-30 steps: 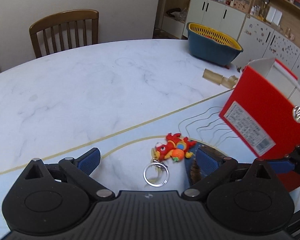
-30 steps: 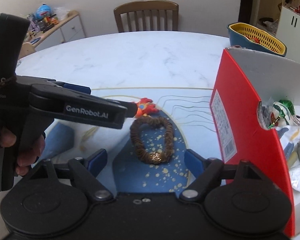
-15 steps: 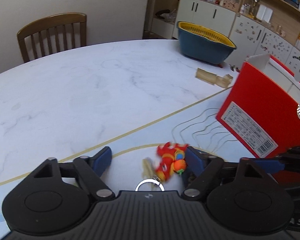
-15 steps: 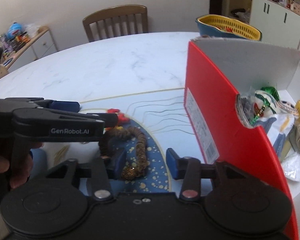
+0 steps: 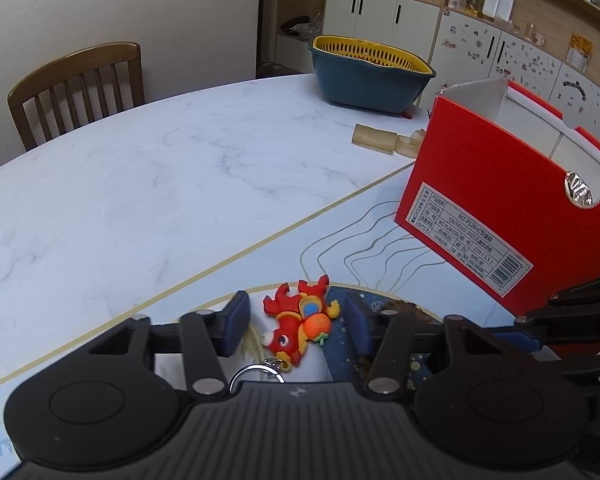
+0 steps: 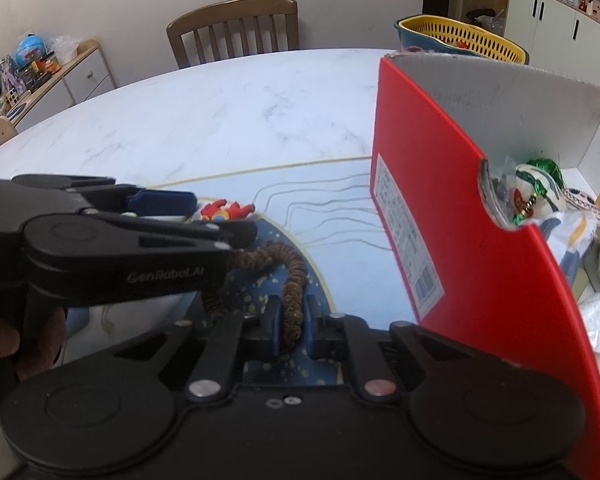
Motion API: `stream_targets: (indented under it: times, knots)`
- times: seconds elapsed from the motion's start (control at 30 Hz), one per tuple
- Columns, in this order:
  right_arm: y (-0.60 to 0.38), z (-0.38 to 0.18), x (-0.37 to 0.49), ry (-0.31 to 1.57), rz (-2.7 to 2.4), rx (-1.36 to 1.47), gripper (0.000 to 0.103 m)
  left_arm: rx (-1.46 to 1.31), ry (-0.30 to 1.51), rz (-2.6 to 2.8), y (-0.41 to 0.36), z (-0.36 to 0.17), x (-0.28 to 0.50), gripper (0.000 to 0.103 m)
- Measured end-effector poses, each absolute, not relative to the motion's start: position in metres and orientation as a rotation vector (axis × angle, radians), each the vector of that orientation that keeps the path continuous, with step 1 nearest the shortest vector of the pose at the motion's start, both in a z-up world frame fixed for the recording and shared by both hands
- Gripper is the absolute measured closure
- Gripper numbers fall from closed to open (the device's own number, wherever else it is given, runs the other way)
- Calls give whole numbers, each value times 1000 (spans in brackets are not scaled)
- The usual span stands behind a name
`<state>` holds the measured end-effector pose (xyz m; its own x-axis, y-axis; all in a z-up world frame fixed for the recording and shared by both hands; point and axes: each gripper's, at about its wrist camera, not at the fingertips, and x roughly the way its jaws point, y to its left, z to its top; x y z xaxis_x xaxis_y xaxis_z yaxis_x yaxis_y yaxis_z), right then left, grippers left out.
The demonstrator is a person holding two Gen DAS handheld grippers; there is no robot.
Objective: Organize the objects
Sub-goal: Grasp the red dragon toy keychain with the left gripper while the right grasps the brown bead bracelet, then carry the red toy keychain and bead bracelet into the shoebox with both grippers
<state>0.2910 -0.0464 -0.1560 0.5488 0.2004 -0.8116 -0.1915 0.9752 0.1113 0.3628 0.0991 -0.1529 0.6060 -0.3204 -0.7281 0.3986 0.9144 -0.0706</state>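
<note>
Keychain charm: a red and orange toy figure (image 5: pixel 300 326) with a metal ring (image 5: pixel 256 372), lying on the table between the left claw's blue pads; a gap shows on each side, so neither pad presses it yet.
Left gripper (image 5: pixel 294 320): jaws have just been closing around the charm from a much wider spread a second ago; still released, the charm bracketed but not grasped.
Brown scrunchie: a ruffled fabric loop (image 6: pixel 290 276) lying on the dark blue, gold-speckled patch of the table mat, just beside the charm.
Right gripper (image 6: pixel 290 330): clenched on the near side of the scrunchie; a second ago its pads stood wide on either side of the loop, and now they pinch the fabric between them.
Red box (image 6: pixel 460 208): an open cardboard box standing just right of both items; its interior already holds a green-and-white ornament (image 6: pixel 536 188) and other small packets.
Table (image 5: pixel 140 184): white marble-pattern top, otherwise bare near the grippers; a blue basin with a yellow strainer (image 5: pixel 368 72) stands well apart at the far edge.
Meaning for the task: both hands appear to be picking up at once; the scrunchie looks ready to lift toward the box, while the charm needs the left jaws to finish closing first.
Risk: the charm's ring trails toward the camera and could snag or swing on lifting.
</note>
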Motion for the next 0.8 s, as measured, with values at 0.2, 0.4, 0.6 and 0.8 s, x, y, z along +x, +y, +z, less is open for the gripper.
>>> stream_targets:
  times: [0.2, 0.4, 0.6, 0.8]
  knots:
    - [-54, -153, 282, 984, 225, 29, 96, 91, 838, -414, 97, -151, 362, 65]
    - [-60, -141, 277, 956, 234, 63, 96, 99, 851, -413, 93, -142, 354, 65]
    - [-65, -124, 270, 929, 254, 98, 97, 85, 852, -397, 92, -121, 343, 65]
    - [-72, -101, 259, 890, 280, 116, 97, 63, 847, -389, 92, -95, 325, 70]
